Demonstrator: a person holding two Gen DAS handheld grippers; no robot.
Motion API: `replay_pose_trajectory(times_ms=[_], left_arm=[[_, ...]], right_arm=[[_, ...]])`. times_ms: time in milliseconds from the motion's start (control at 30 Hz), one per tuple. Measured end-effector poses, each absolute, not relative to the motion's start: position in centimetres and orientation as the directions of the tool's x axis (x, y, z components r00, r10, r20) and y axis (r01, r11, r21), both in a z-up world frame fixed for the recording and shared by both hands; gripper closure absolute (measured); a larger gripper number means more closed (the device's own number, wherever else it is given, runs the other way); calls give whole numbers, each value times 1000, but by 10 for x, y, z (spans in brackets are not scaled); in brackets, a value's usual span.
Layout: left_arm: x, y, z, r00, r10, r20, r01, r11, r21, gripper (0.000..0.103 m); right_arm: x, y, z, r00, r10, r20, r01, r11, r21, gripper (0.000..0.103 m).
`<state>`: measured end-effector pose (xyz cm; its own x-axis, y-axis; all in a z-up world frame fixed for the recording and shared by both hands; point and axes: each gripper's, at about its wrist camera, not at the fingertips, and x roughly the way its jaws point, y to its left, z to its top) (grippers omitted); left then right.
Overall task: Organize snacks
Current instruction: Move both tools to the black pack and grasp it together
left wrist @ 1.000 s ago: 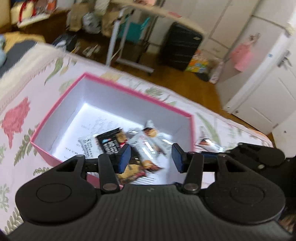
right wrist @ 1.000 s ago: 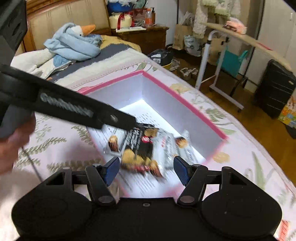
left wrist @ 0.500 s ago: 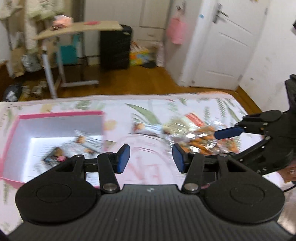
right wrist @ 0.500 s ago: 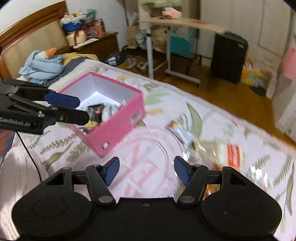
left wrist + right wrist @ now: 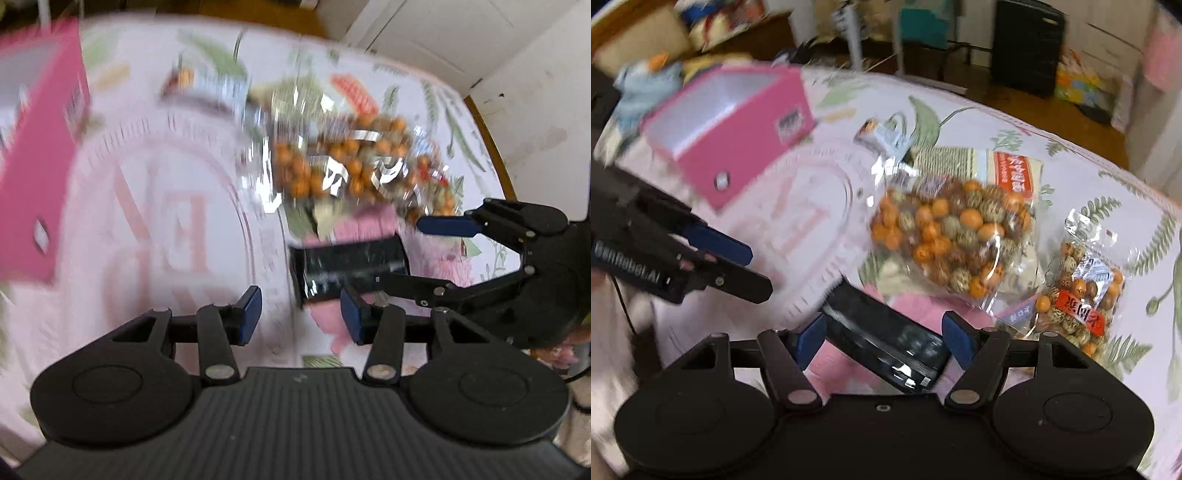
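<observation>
While the right gripper (image 5: pixel 882 341) widens its jaws over a black packet (image 5: pixel 886 343) at lower centre, not pressing it, the left gripper (image 5: pixel 299 317) narrows on nothing. Beyond lie two clear bags of coated nuts (image 5: pixel 945 240), mid-frame. Farthest, upper left, sits the pink box (image 5: pixel 738 136) on the floral bedspread (image 5: pixel 1089 177).
</observation>
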<state>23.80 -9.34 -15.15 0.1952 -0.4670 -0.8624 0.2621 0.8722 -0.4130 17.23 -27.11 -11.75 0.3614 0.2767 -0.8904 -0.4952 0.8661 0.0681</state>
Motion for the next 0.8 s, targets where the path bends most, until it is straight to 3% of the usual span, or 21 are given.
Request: replay_pose_trajectory(times_ms=[200,333,433,800], left_arm=[[231,-96,-187,157,-523,-838,179,849,-497,58],[230,-105,-197,167,-545,-822,167,837,-521,58],[226,-109,-206,154,-551,-820,159,833,-529,60],[221,-100,-214,173,-592,-787,52,804,-593,61]], right_arm=[[169,-260,-147,327,281,-902,-612,791,25,27],[166,-248,-157,376,242,-894,-656,751,-73,21],[177,-253,-165,354,247,-902,-621,784,-29,15],[181,-257,-158,262,269,-927,-534,841,94,26]])
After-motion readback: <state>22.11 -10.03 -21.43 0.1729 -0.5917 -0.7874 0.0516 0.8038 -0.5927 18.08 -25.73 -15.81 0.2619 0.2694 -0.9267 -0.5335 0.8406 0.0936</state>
